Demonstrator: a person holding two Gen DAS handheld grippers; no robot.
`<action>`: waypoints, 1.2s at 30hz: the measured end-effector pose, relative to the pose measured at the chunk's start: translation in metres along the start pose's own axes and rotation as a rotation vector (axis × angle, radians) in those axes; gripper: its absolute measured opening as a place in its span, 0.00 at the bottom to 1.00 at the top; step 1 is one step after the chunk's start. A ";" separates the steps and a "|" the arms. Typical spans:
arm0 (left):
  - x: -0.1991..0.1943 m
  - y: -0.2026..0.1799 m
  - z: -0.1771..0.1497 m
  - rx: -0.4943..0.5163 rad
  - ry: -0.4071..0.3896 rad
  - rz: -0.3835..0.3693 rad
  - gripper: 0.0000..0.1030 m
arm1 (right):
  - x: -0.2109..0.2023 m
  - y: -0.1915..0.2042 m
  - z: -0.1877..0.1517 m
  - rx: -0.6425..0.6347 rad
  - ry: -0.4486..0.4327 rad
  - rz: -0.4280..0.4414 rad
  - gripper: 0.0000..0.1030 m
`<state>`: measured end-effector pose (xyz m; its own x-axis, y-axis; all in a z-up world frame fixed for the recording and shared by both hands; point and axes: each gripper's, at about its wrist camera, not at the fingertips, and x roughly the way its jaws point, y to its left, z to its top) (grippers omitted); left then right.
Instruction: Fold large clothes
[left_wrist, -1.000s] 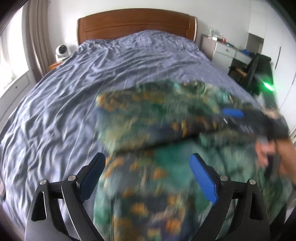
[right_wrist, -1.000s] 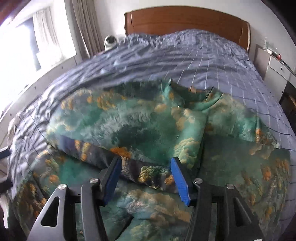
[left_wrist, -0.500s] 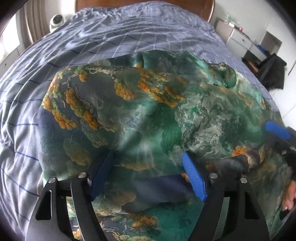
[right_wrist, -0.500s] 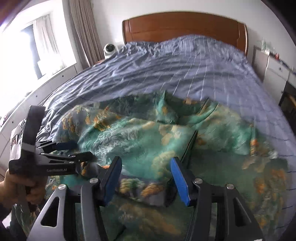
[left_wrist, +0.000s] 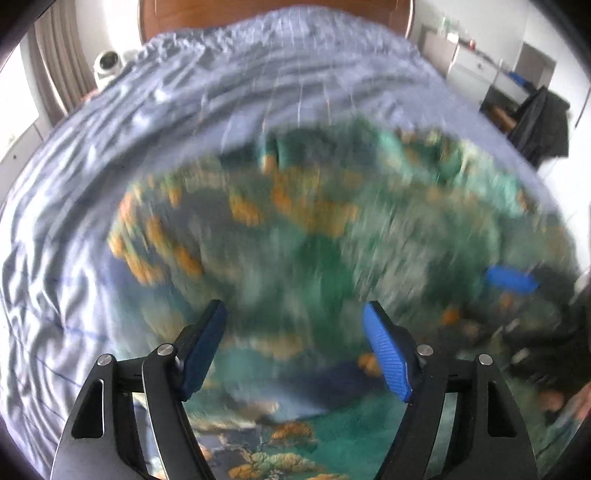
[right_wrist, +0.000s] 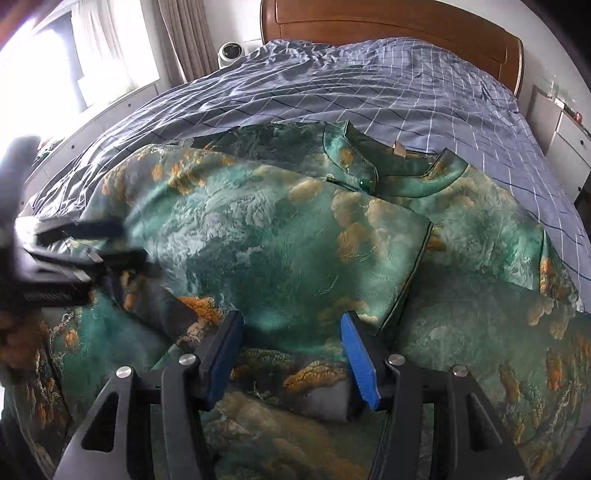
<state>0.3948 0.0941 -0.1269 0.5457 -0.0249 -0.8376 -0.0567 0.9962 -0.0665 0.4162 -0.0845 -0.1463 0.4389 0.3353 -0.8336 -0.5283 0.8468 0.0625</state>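
Note:
A large green garment (right_wrist: 295, 251) with orange and teal cloud print lies on the bed, its left part folded over the middle, collar (right_wrist: 373, 166) toward the headboard. It shows blurred in the left wrist view (left_wrist: 314, 240). My right gripper (right_wrist: 291, 350) is open and empty, just above the folded flap's near edge. My left gripper (left_wrist: 295, 350) is open and empty above the garment's near left part; it appears blurred at the left of the right wrist view (right_wrist: 77, 251). The right gripper's blue pad (left_wrist: 511, 279) shows at the right of the left wrist view.
The bed has a blue-grey checked cover (right_wrist: 369, 81) and a wooden headboard (right_wrist: 388, 26). A white camera (right_wrist: 231, 51) stands at the bed's far left. White drawers (left_wrist: 472, 66) and a chair with dark clothing (left_wrist: 543, 122) stand to the right. A window with curtains (right_wrist: 110, 55) is left.
The left gripper has lifted back from the garment and is moving fast, open. The right gripper has dropped closer to the folded flap. The fold lies flatter.

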 end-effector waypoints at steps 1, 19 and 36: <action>-0.006 0.001 0.010 -0.008 -0.023 -0.008 0.81 | 0.000 0.000 -0.001 0.003 -0.003 0.000 0.55; 0.084 0.032 0.035 -0.060 0.025 0.057 0.94 | 0.003 0.004 -0.006 0.005 -0.018 -0.027 0.55; -0.030 -0.001 -0.101 0.076 -0.018 0.031 0.95 | -0.015 0.011 -0.003 0.009 -0.033 -0.085 0.55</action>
<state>0.2941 0.0851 -0.1566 0.5598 0.0066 -0.8286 -0.0104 0.9999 0.0009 0.4018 -0.0814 -0.1344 0.5056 0.2750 -0.8178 -0.4817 0.8763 -0.0031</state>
